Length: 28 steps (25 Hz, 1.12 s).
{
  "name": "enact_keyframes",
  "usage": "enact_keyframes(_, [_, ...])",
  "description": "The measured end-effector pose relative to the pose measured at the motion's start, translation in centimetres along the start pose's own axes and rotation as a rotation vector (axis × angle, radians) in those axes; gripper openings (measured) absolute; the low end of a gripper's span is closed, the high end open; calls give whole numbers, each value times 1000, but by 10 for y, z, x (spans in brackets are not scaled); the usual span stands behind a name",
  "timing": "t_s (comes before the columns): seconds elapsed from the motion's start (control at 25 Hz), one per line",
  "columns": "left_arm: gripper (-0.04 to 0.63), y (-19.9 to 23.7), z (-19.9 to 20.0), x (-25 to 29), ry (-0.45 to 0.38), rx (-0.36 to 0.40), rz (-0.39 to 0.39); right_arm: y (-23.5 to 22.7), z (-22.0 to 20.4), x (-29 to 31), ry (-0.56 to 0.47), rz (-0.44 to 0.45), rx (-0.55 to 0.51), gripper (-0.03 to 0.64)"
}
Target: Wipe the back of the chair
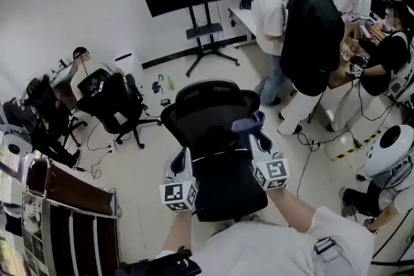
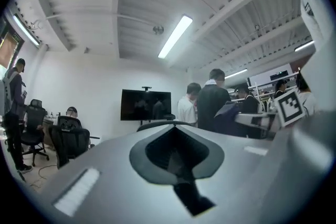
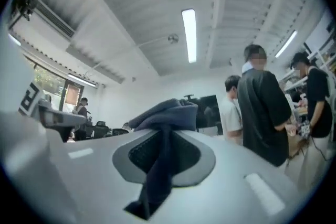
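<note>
A: Chair (image 1: 217,114), black mesh, mid-floor, both grippers held close against it.
B: Step?
A: Looks like the approach, or the very start of the wipe. Cloth (image 3: 165,113), dark blue, is clamped in the right gripper (image 1: 257,136) by the backrest's upper right. Can't tell if it's touching.
B: Left gripper (image 1: 182,153)?
A: Fingers together, nothing between them. Next move likely needs the cloth pressed flat on the mesh and swept across.
</note>
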<state>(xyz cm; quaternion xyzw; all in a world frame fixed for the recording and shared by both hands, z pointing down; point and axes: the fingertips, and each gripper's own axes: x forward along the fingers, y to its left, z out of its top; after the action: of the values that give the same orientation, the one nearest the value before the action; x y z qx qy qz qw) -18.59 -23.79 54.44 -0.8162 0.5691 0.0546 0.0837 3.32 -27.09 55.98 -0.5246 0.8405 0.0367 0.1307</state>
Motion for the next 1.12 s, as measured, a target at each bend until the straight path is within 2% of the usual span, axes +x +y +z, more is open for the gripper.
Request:
enact_keyframes(0.08, [55,-8,20,-19,-31,11,-15,28,45,-37,-60,19,-35,48])
enact_keyframes(0.16, [55,-10,36,-30,-55,17,-27,48,64,-55,-64,26,-36,48])
enact_keyframes(0.32, [55,1,41,-49,-61,-9,-47,79,61,-55,-97,44,-44,48])
enact_keyframes(0.52, [55,43,49,-58,-59,-54,-43,127,56,-33,-55,93,-94,49])
enact_keyframes(0.68, [55,9,35,-67,-38,-37,-101,120,55,-71,-55,48,-121,49])
enact_keyframes(0.8, [55,-12,34,-71,-23,-19,-130,116,58,-90,-16,15,-77,49])
enact_keyframes(0.84, [55,-20,34,-74,-19,-15,-132,116,56,-97,-2,10,-65,50])
enact_keyframes(1.0, [55,-43,36,-109,-26,-10,-102,120,59,-133,-63,53,-103,49])
enact_keyframes(1.12, [55,-47,48,-147,-35,-21,-75,144,73,-161,10,68,-37,51])
